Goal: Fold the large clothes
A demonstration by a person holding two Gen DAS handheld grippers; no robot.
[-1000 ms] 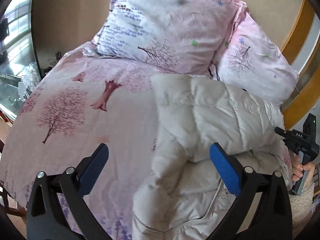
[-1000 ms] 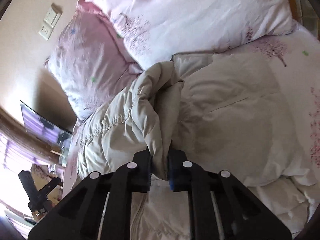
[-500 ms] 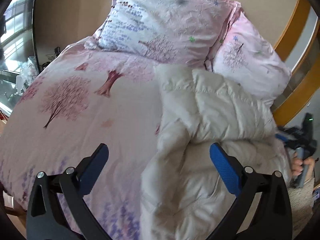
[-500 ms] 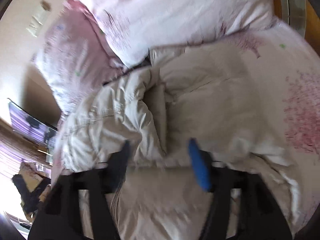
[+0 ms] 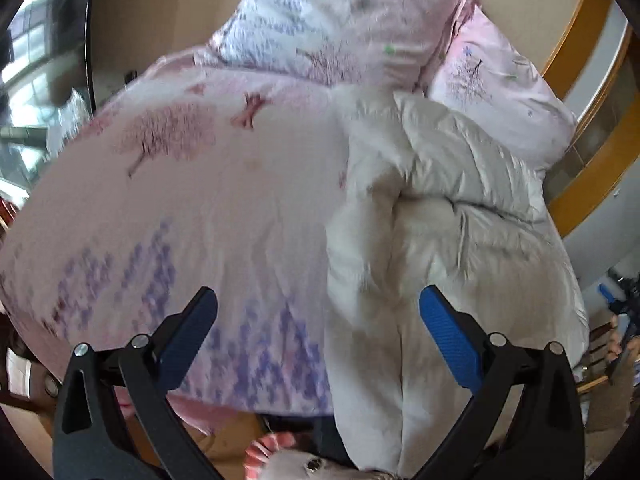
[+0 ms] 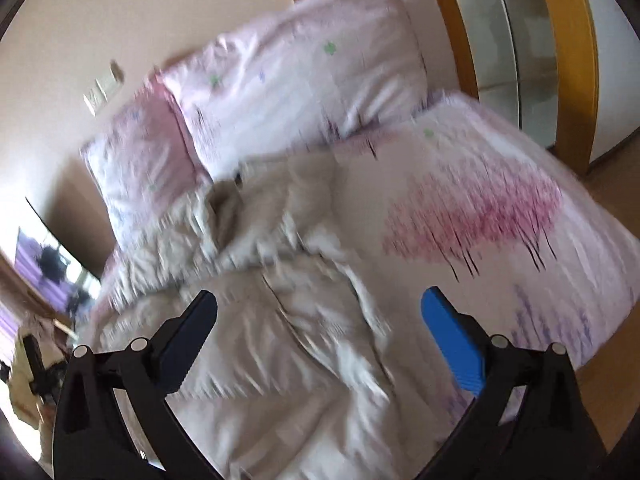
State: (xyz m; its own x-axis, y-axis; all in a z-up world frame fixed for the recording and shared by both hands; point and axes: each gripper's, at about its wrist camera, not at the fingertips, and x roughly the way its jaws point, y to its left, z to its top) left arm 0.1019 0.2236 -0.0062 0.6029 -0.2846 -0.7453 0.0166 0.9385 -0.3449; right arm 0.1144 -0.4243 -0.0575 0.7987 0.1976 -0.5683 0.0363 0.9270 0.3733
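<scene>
Both claws are seen spread wide, with nothing pinched. On the left gripper (image 5: 316, 312) the jaws are held apart over the foot of the bed; its fingers (image 5: 450, 340) are faced with ribbed blue pads on black angular arms joined by silver rivets. On the right gripper (image 6: 318, 314) the jaws are opening, and no cloth is caught between them; the puffy fabric is seen only beyond the gap.

A large quilted jacket (image 5: 440, 216), off-white and padded, is laid on the bed along the right side of the left wrist view, reaching from just below the pillows down past the mattress edge. Its surface is stitched into soft, billowed panels with a slight sheen, and it is creased and bunched where one part is doubled over the rest. From the right wrist the same jacket (image 6: 280, 320) is shown rumpled, heavily blurred, with a seam running down its middle.

A smooth pink bedcover (image 5: 200, 200), printed with pink trees and purple flowers, is spread beneath it. Two plump pillows (image 5: 352, 20) in matching print are propped against a beige wall. Curved orange-brown wooden frames (image 6: 568, 80) are seen beside the bed.
</scene>
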